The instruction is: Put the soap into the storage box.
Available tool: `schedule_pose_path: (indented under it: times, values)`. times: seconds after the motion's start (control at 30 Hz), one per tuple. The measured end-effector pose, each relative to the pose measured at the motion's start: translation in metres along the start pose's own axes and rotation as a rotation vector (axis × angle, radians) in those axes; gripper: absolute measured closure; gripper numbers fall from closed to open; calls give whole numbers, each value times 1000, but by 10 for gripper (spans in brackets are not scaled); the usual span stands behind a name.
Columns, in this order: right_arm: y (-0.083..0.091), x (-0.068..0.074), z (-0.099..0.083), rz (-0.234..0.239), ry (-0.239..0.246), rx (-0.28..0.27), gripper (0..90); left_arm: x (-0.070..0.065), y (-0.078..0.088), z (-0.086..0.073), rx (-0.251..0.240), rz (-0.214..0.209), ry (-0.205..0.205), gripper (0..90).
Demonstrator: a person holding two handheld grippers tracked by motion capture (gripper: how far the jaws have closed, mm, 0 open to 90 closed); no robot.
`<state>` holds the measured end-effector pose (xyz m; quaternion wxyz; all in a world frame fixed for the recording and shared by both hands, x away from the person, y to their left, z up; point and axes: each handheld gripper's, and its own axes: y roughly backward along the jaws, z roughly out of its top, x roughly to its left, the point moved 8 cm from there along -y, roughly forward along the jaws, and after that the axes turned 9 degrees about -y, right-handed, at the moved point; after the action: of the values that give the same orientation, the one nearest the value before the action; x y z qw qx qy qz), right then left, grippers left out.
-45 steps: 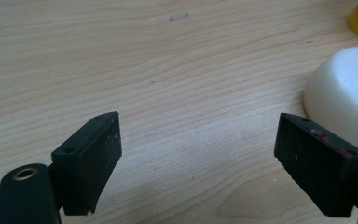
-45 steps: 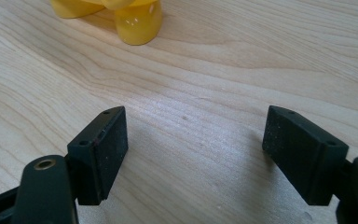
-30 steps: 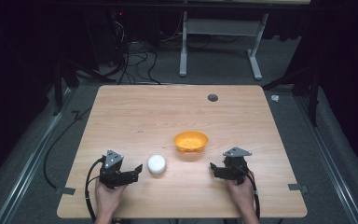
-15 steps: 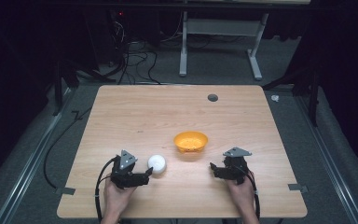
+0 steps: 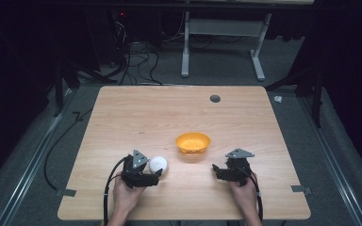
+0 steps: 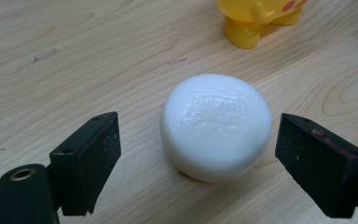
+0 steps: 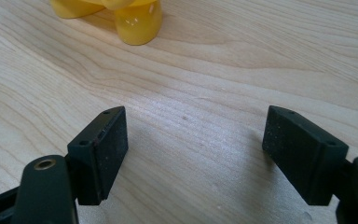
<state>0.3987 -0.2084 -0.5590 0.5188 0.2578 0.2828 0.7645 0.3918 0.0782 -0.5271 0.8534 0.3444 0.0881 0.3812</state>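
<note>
Yellow bowl cut off by top edge in left gripper view, foot and lower body showing; red marks at its edge too cropped to read. Same bowl clipped by top edge in right gripper view. White puck near side hidden behind left gripper in high view. Forearms cut by bottom edge

Black two-jaw tool, grey plate, black cable; sleeves seemingly absent.
</note>
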Motion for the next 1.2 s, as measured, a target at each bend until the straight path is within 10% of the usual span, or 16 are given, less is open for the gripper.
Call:
schedule_pose_path:
  times: [1.2]
  values:
    - [0, 0, 0, 2, -4, 0, 231, -11, -33, -3, 79, -4, -21, 225]
